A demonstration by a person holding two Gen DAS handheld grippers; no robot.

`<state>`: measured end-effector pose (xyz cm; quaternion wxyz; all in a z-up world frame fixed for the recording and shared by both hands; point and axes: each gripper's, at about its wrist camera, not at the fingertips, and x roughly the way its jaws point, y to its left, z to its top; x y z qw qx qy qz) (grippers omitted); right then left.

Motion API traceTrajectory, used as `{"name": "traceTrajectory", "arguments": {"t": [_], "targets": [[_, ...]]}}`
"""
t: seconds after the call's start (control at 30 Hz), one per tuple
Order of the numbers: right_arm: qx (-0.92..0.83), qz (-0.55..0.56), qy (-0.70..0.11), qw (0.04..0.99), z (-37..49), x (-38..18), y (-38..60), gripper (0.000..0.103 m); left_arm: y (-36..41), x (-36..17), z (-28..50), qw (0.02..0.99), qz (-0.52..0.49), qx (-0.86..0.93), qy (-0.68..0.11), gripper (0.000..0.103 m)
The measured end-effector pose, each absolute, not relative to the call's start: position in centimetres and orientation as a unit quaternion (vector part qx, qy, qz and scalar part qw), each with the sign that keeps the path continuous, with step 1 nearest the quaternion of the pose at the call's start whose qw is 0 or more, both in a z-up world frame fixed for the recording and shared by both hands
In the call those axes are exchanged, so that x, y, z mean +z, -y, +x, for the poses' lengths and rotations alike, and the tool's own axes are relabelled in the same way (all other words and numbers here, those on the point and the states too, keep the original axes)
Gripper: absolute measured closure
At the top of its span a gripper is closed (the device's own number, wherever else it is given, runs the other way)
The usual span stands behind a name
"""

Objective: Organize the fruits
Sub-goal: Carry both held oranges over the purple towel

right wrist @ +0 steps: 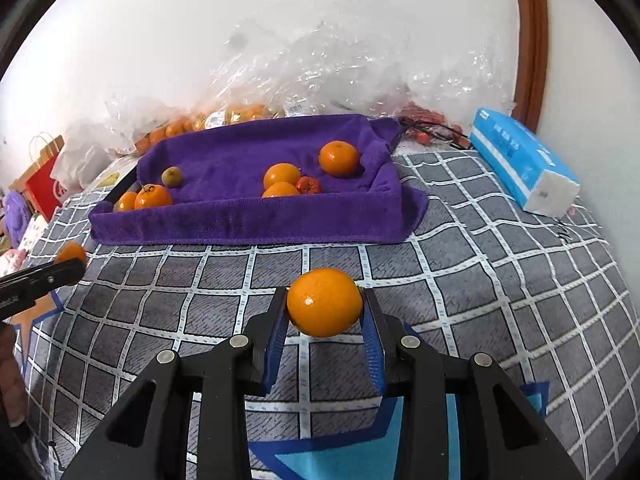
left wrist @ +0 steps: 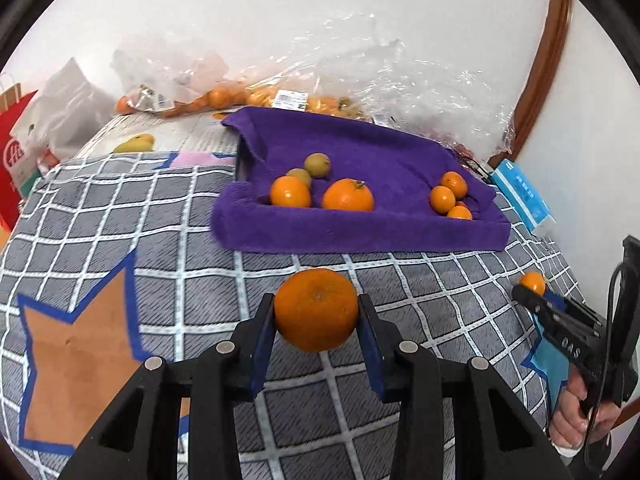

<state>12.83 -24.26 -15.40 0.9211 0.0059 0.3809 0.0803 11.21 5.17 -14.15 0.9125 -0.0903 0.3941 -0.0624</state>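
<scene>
My left gripper is shut on an orange and holds it above the checked cloth, short of the purple towel-lined tray. My right gripper is shut on a smaller orange, also in front of the tray. The tray holds several oranges and two greenish fruits. The right gripper with its orange shows at the right of the left wrist view. The left gripper's orange shows at the left of the right wrist view.
Clear plastic bags of oranges lie behind the tray against the white wall. A blue tissue pack lies right of the tray. A yellow mango and a red paper bag are at the far left.
</scene>
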Motion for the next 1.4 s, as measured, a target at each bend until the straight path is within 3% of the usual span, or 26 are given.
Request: {"name": "traceTrajectory", "arguments": {"t": [0.3, 0.8, 1.07, 1.4], "targets": [[0.109, -0.032, -0.384, 0.916, 10.8, -12.0, 22.0, 0.068, -5.8, -11.4, 10.5, 0.910, -0.096, -0.064, -0.398, 0.066], [0.125, 0.001, -0.356, 0.926, 10.2, -1.8, 21.5, 0.068, -8.0, -2.8, 8.6, 0.920, -0.099, -0.045, -0.377, 0.066], [0.114, -0.017, -0.361, 0.925, 9.4, -1.0, 21.5, 0.068, -8.3, -1.0, 8.2, 0.921, -0.077, -0.036, -0.379, 0.066], [0.122, -0.011, -0.358, 0.926, 11.6, -1.6, 20.9, 0.068, -8.3, -2.4, 11.6, 0.916, -0.102, -0.060, -0.383, 0.066]]}}
